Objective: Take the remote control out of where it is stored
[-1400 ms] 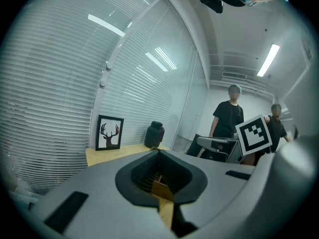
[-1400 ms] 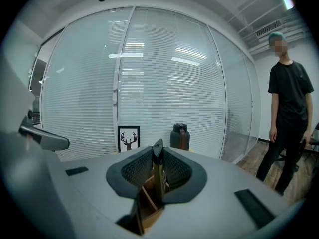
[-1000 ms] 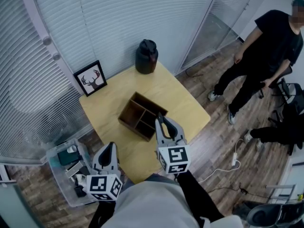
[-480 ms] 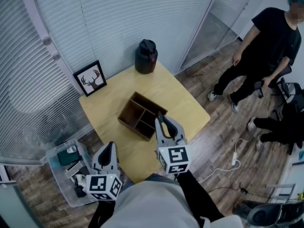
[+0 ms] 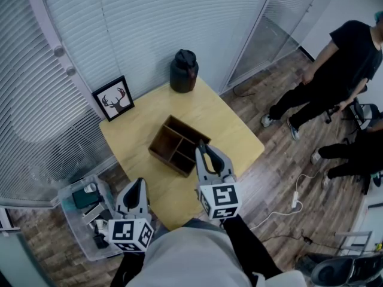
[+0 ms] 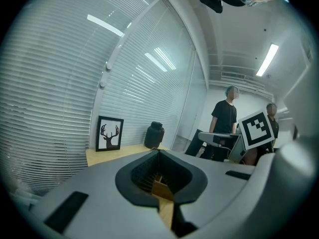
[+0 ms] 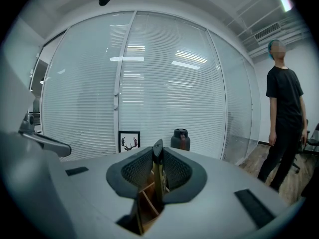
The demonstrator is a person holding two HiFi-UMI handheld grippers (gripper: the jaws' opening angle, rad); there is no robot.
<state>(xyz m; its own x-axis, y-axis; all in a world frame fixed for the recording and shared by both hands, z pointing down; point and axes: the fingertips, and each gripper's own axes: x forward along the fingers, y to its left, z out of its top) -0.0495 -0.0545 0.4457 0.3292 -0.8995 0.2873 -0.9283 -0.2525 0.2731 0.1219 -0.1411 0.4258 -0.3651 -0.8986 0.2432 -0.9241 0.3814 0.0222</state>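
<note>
**Right claw grips an upright remote control over a wooden box**

In the right gripper view, the right claw [image 7: 157,149] is closed narrowly on the remote control [image 7: 158,176], a slim dark bar at frame centre. It stands upright with its thin edge to the camera. Its long axis runs top to bottom of the frame, and the top end pokes just above the claw tips. The lower end reaches toward the divided box [image 5: 160,134] at the middle of the worktop [image 5: 134,130]. Whether that end is clear of the box cannot be told.

The remote looks light, stiff and smooth, so it could pivot or slip. A hold across its flat faces near mid-length seems safest.

The left claw [image 6: 155,153] is closed and empty, low in the head view.
</note>
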